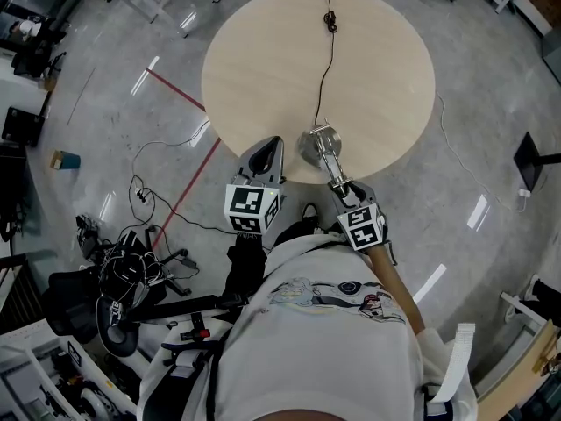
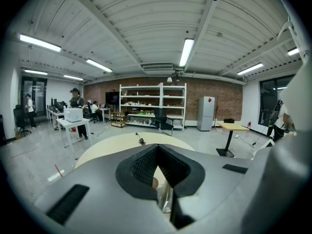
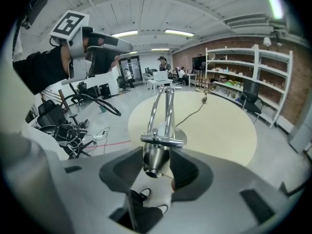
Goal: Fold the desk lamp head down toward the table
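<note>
The chrome desk lamp stands at the near edge of the round beige table (image 1: 263, 60), its disc base (image 1: 308, 147) on the top. Its twin-rod arm (image 3: 163, 106) rises from that base toward me. The cone-shaped lamp head (image 3: 154, 157) lies between the pads of my right gripper (image 3: 155, 162), which is shut on it; in the head view this gripper (image 1: 338, 181) covers the head. My left gripper (image 1: 273, 144) hovers just left of the base, apart from the lamp. Its jaws (image 2: 157, 149) meet at the tips with nothing in them.
The lamp's black cable (image 1: 326, 68) runs across the table to its far edge. Loose cables and a dark chair (image 1: 131, 279) clutter the floor at the left, beside a red floor line (image 1: 188, 187). Shelves (image 2: 153, 104) and desks with people stand far behind.
</note>
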Motion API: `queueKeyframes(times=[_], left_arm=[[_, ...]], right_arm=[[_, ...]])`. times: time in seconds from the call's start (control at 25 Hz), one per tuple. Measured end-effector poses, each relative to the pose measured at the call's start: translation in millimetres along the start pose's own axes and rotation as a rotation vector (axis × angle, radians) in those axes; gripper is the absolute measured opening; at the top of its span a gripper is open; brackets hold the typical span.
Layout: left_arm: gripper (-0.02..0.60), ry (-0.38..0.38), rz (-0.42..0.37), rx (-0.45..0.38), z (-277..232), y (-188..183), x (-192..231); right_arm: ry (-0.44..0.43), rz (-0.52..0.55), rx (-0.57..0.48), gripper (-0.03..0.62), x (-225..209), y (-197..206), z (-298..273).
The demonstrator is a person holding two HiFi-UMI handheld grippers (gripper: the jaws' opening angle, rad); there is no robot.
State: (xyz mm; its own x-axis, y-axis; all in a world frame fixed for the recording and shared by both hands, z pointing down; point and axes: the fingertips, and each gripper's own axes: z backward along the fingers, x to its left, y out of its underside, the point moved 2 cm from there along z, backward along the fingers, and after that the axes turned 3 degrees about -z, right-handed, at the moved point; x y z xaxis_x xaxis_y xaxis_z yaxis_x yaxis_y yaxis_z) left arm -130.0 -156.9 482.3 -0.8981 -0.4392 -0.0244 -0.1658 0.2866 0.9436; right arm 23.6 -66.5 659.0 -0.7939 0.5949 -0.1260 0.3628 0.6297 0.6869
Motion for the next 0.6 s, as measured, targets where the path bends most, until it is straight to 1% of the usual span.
queueKeyframes(times=[0.32, 0.6], left_arm=[[0.0, -0.003, -0.003, 0.002, 1, -1, 3], [0.0, -0.015, -0.007, 0.004, -7, -4, 5]], right_arm=[[-0.01, 0.015, 0.038, 0.181, -1, 5, -10], [-0.021, 0.027, 0.062, 0.181, -11, 6, -19]])
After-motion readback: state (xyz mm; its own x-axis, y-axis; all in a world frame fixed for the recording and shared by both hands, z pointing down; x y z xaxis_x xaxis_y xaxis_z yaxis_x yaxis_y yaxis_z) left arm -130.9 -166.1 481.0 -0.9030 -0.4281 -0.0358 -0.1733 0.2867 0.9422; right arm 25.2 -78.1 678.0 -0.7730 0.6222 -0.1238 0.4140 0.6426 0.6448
